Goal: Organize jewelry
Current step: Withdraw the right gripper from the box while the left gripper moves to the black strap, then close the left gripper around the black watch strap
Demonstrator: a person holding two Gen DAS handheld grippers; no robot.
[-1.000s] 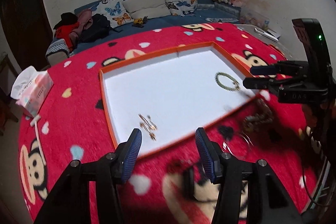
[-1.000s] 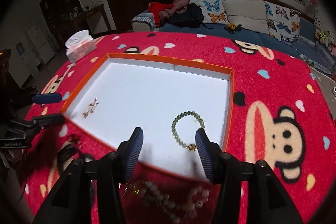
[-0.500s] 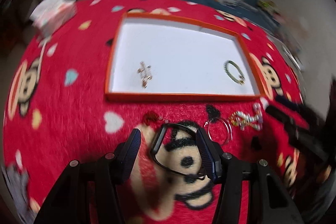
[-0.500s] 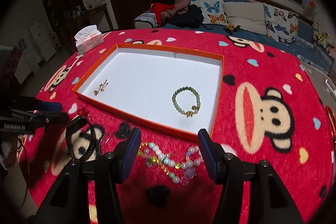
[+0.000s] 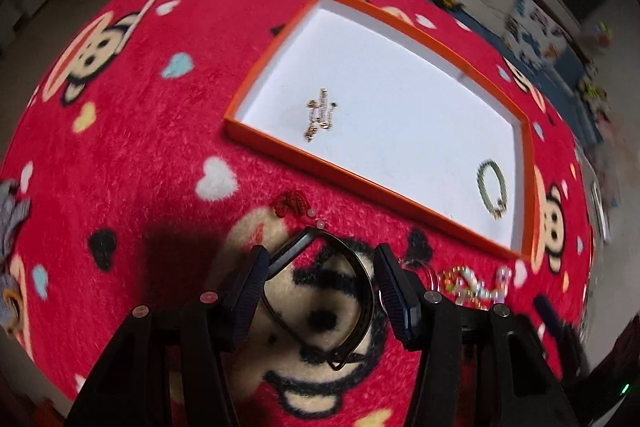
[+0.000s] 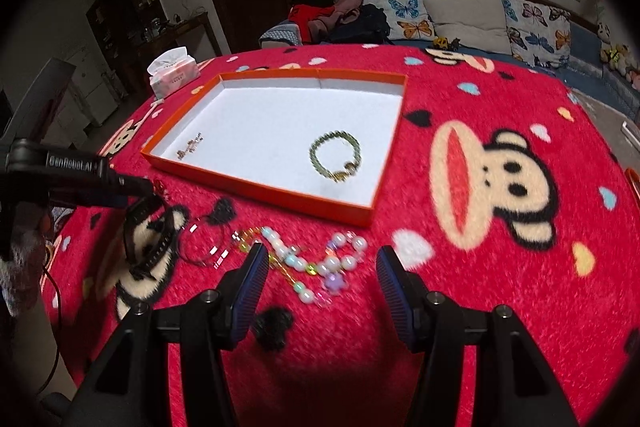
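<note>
Left gripper (image 5: 318,289) is being held open, straddling the black band (image 5: 352,291) lying on the red cloth at 6 o'clock of the orange tray (image 5: 400,195); one strap edge should be pinched squarely; right gripper (image 6: 318,281) is hovering open over the pearl bead strand (image 6: 316,259).

Both grippers' fingers (image 5: 256,291) spread wide

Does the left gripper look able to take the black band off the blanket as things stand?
Probably yes: the left gripper is open, its jaws straddle the black band, and nothing lies over it; the thin ring sits just beside.
</note>
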